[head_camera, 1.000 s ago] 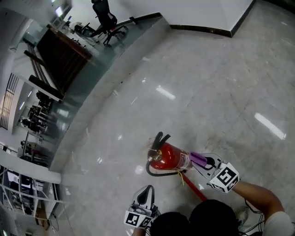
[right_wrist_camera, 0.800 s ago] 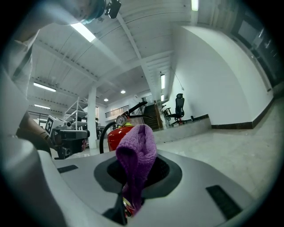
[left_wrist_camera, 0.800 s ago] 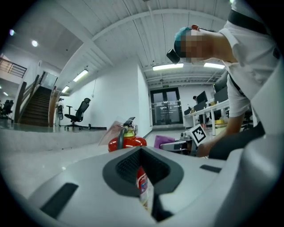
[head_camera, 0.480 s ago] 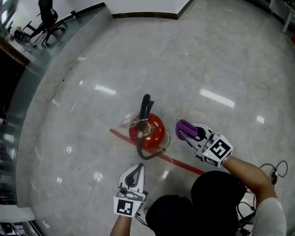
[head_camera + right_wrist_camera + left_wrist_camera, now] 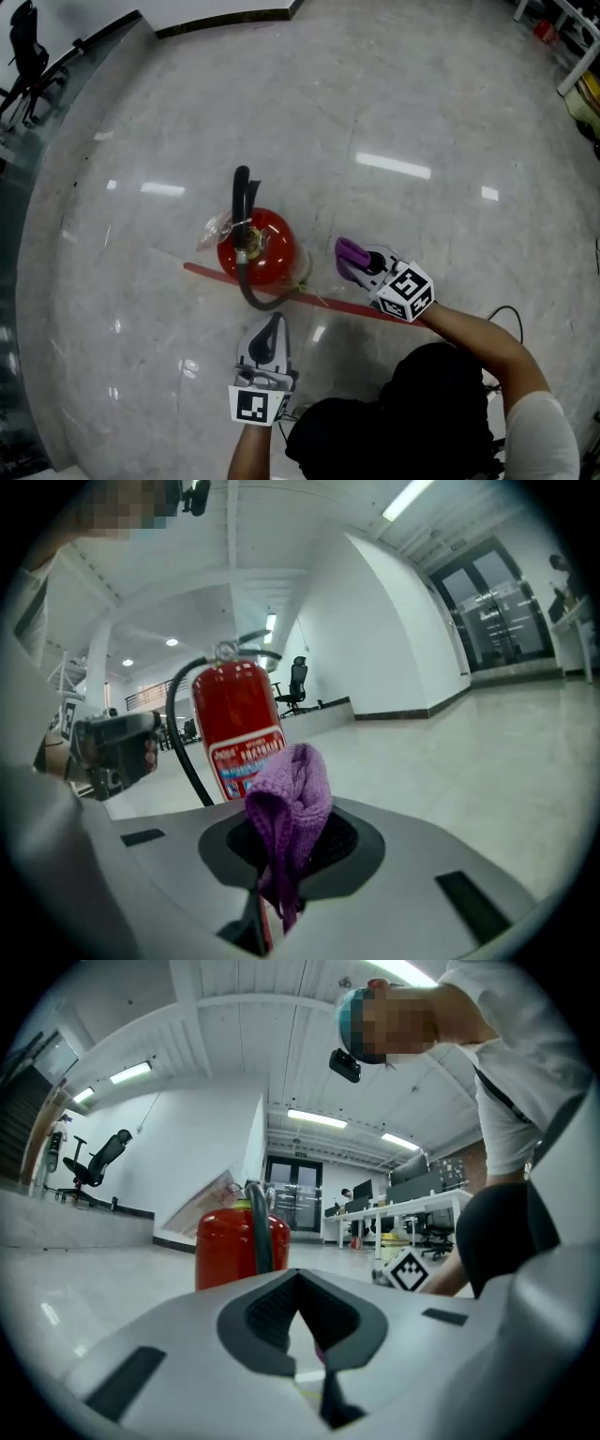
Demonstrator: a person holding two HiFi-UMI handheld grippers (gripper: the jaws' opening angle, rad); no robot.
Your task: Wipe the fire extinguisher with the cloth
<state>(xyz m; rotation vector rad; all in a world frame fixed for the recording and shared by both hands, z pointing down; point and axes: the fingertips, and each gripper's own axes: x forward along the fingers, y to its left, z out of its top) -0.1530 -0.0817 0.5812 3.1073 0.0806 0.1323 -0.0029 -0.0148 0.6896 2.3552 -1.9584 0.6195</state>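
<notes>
A red fire extinguisher (image 5: 256,246) stands upright on the floor, with a black lever and a black hose (image 5: 253,298) curling at its near side. It shows in the left gripper view (image 5: 240,1243) and the right gripper view (image 5: 236,728) too. My right gripper (image 5: 349,258) is shut on a purple cloth (image 5: 351,255), a short way right of the extinguisher and not touching it. The cloth (image 5: 289,810) bunches up out of the jaws. My left gripper (image 5: 269,336) is shut and holds nothing, just in front of the hose.
A red tape line (image 5: 330,304) runs across the pale marble floor (image 5: 422,112) under the extinguisher. A low grey ledge (image 5: 56,103) curves along the left. A black cable (image 5: 497,314) lies at the right. Office desks (image 5: 403,1213) stand far behind.
The head view has swung down and right, so the extinguisher now sits higher and further left in frame. Both grippers stay close to it, the right one still holding the cloth.
</notes>
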